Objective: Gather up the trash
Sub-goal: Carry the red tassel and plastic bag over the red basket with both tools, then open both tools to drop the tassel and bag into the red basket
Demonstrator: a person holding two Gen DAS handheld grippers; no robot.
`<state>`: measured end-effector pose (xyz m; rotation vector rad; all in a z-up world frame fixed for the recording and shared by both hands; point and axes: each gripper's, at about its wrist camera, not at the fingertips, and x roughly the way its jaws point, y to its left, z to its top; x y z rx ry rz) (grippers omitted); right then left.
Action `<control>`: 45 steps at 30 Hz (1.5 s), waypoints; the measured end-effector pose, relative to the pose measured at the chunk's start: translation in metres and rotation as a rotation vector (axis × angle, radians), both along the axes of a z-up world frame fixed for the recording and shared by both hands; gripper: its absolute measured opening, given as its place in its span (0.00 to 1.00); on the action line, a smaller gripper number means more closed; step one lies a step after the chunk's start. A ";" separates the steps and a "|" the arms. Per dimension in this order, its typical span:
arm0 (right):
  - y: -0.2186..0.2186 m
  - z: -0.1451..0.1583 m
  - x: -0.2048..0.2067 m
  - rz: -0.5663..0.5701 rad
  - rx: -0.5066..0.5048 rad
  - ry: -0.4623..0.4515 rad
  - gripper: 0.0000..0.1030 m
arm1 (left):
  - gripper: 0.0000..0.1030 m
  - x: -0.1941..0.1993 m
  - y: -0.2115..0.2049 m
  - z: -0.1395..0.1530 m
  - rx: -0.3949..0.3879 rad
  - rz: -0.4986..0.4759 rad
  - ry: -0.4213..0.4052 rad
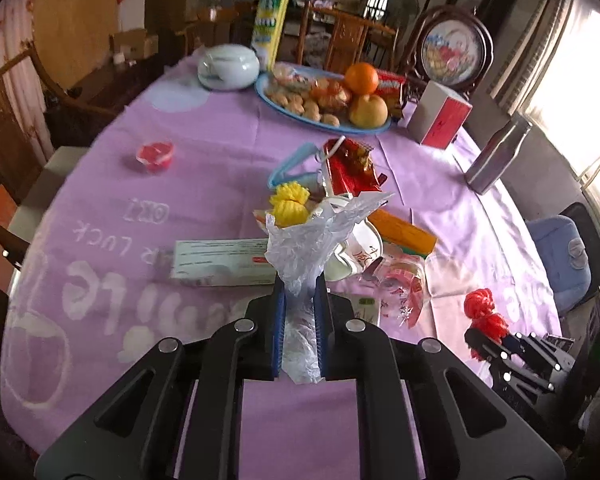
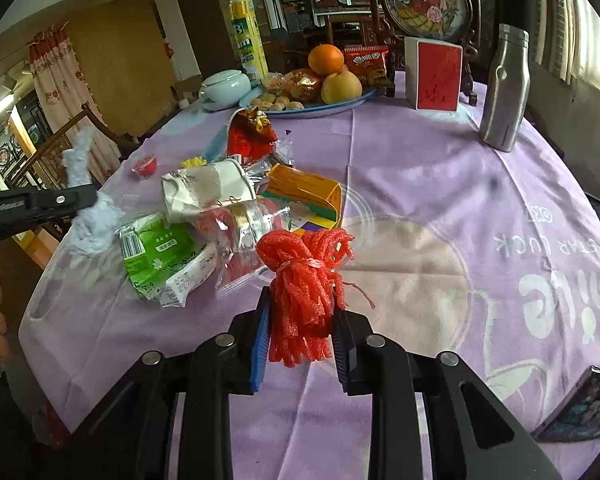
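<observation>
Left wrist view: ahead of the jaws, far across the table (image 1: 204,152), a blue plate (image 1: 266,98) holds biscuits, an orange (image 1: 362,77) and a yellow pear (image 1: 368,110). The left gripper (image 1: 300,286) has its jaws nearly closed on a crumpled white plastic bag (image 1: 306,240), which sticks up between the blue pads. Just beyond the jaws lies the trash pile: a squashed paper cup (image 1: 358,250), an orange carton (image 1: 404,232), a yellow mesh bundle (image 1: 288,204).

Right wrist view: the right gripper (image 2: 302,314) clamps a red mesh bundle (image 2: 304,276), tied and stringy, upright between its jaws. Ahead and left of the jaws lie a green wrapper (image 2: 156,248), clear crinkled wrappers (image 2: 240,224) and the cup.
</observation>
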<state>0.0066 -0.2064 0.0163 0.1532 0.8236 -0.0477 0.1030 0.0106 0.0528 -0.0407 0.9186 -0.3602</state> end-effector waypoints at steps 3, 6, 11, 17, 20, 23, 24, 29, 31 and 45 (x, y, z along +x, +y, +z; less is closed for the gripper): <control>0.007 0.005 -0.007 0.013 -0.015 -0.020 0.27 | 0.14 -0.019 0.013 0.005 0.000 0.008 -0.028; 0.018 0.013 -0.015 0.040 -0.019 -0.052 0.27 | 0.14 -0.041 0.026 0.007 0.008 0.018 -0.062; 0.049 0.029 -0.033 0.139 -0.026 -0.115 0.27 | 0.13 -0.075 0.057 0.010 0.013 0.052 -0.108; 0.125 0.028 -0.044 0.374 -0.004 -0.098 0.27 | 0.13 -0.126 0.126 0.003 0.038 0.178 -0.135; 0.187 0.025 -0.045 0.536 0.021 -0.076 0.26 | 0.13 -0.155 0.175 -0.002 0.049 0.294 -0.140; 0.255 0.022 -0.049 0.707 0.045 -0.053 0.26 | 0.13 -0.185 0.229 -0.011 0.038 0.419 -0.126; 0.280 0.019 -0.051 0.768 0.051 -0.044 0.26 | 0.13 -0.197 0.249 -0.015 0.036 0.469 -0.118; 0.405 -0.013 -0.066 1.042 0.055 0.058 0.27 | 0.13 -0.242 0.335 -0.054 0.035 0.688 -0.030; 0.442 -0.031 -0.077 1.107 0.037 0.114 0.27 | 0.13 -0.256 0.367 -0.077 0.023 0.764 0.030; 0.616 -0.174 -0.124 1.330 -0.163 0.399 0.27 | 0.13 -0.281 0.494 -0.226 -0.069 0.994 0.372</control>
